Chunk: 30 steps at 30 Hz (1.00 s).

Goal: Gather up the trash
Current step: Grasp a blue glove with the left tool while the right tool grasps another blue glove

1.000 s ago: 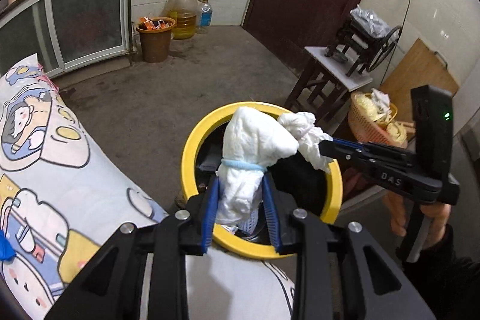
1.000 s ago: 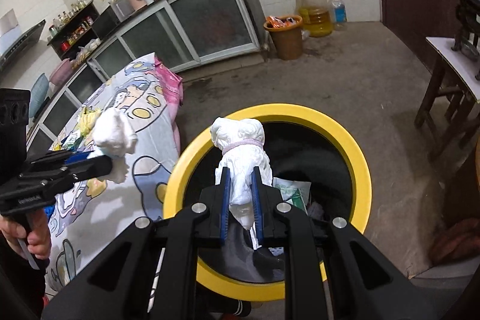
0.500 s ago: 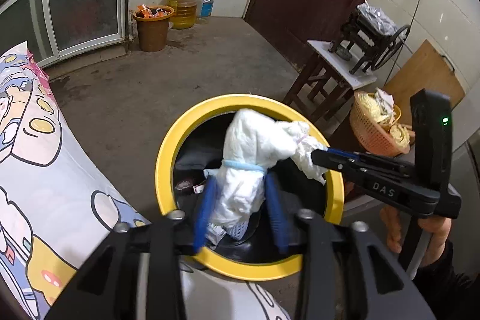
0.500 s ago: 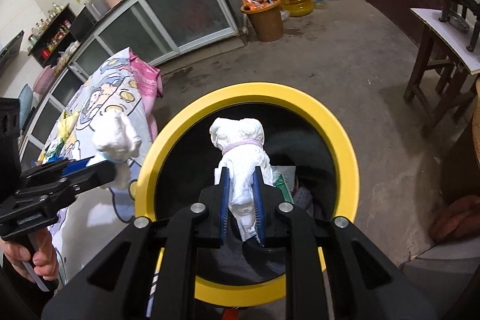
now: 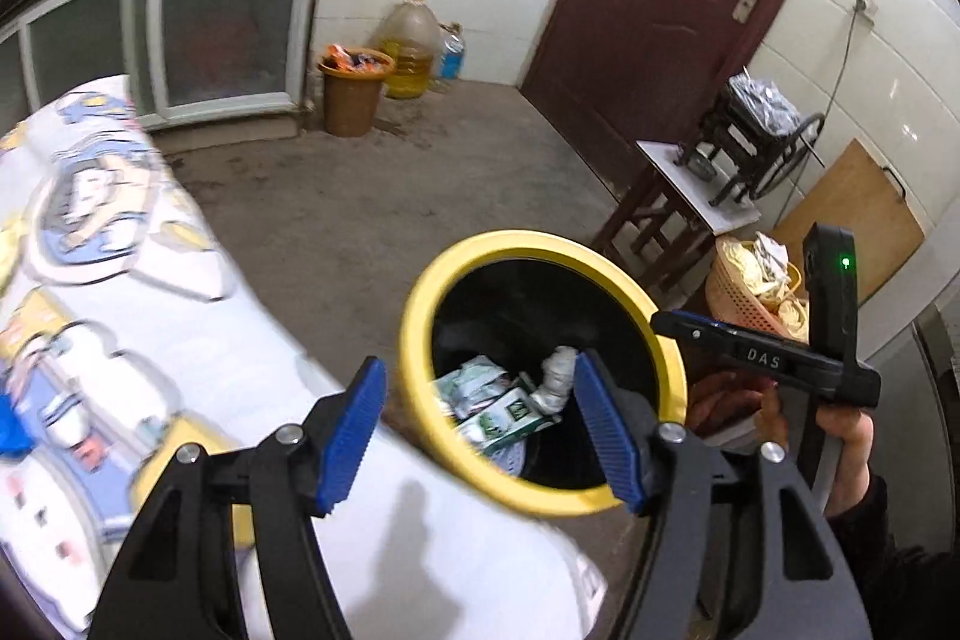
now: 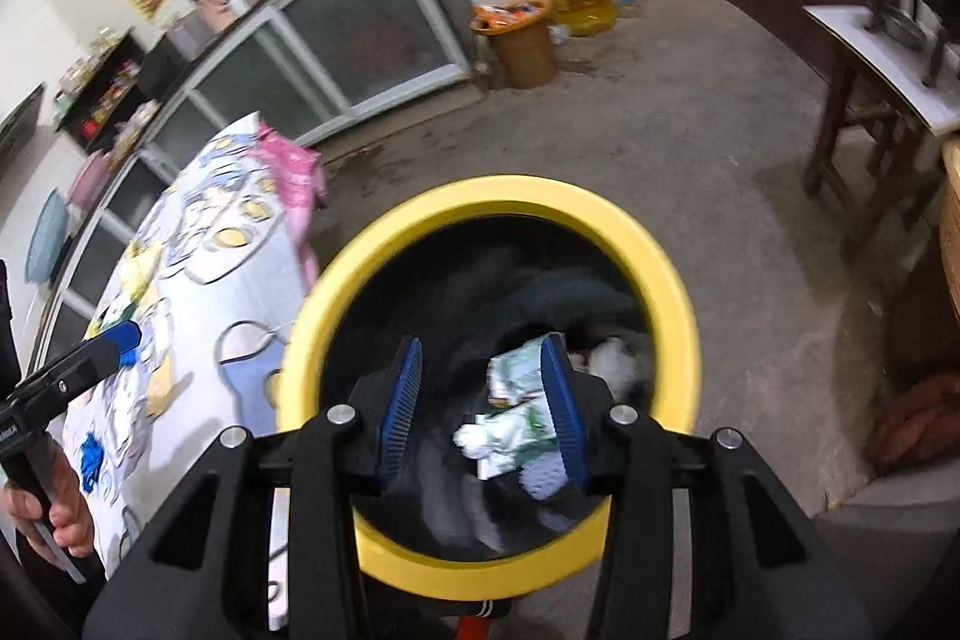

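The left gripper [image 5: 480, 427] is empty and its jaws are opening, with nothing between the blue pads; the right gripper [image 6: 483, 403] hangs over the yellow bin [image 6: 612, 214] and its jaws are opening too, with nothing held. The trash now lies down in the bin; a white bundle [image 5: 558, 379] sits there beside green and white wrappers [image 6: 519, 379], so this drop looks done. What may be left is on the table with the cartoon cloth [image 5: 120, 280], just beside the bin; bits of yellow and blue show on the far end in the right view, but they are too blurry to tell if they are trash. The letters "DAS" can be read on the side of the right gripper in the left view; the writing on the wrappers is too small to read.
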{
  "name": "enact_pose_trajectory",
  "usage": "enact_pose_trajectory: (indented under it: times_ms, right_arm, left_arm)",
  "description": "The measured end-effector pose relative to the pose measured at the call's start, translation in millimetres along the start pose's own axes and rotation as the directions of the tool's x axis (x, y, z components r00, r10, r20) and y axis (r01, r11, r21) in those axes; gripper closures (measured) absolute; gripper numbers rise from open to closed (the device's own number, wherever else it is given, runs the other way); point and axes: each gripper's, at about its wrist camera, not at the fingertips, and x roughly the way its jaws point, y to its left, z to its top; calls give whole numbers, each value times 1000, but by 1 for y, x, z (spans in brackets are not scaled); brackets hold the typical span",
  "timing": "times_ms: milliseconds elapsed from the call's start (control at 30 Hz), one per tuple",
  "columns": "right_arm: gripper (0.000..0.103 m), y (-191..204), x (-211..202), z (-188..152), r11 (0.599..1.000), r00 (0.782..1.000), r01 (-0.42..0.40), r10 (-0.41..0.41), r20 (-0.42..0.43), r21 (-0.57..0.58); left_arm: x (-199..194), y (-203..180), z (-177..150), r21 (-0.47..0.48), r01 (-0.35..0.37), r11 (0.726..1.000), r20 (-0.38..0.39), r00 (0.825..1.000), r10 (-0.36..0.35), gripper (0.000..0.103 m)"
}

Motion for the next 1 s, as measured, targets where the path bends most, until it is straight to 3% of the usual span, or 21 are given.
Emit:
enact_pose_trajectory:
  times_ms: [167, 267, 467, 567, 633, 733, 900, 1000]
  right_arm:
    - [62, 61, -4, 5, 983, 995, -88, 92, 22, -159]
    - [62, 110, -3, 4, 952, 986, -149, 162, 27, -269]
    - [63, 204, 11, -11, 861, 970, -229, 242, -29, -454]
    - [63, 247, 22, -23, 810, 963, -259, 262, -70, -527]
    - [63, 271, 30, -31, 785, 960, -268, 266, -88, -559]
    - [63, 304, 41, -41, 750, 952, -298, 283, -121, -591]
    - [63, 360, 62, -55, 683, 939, -336, 297, -174, -648]
    - [63, 385, 75, -61, 652, 943, -324, 277, -183, -685]
  left_arm:
    - [-69, 39, -27, -22, -87, 996, 73, 993, 88, 41]
    - [-117, 65, -53, -52, -185, 981, 119, 975, 190, 41]
    - [-190, 117, -111, -171, -349, 921, 128, 920, 372, 41]
    - [-216, 140, -141, -220, -440, 871, 117, 874, 471, 41]
    - [-225, 152, -152, -240, -474, 847, 107, 854, 509, 41]
    - [-233, 168, -168, -263, -485, 834, 94, 848, 522, 41]
    - [-234, 188, -181, -287, -468, 836, 74, 859, 507, 41]
    - [-228, 195, -183, -284, -467, 837, 64, 862, 503, 41]
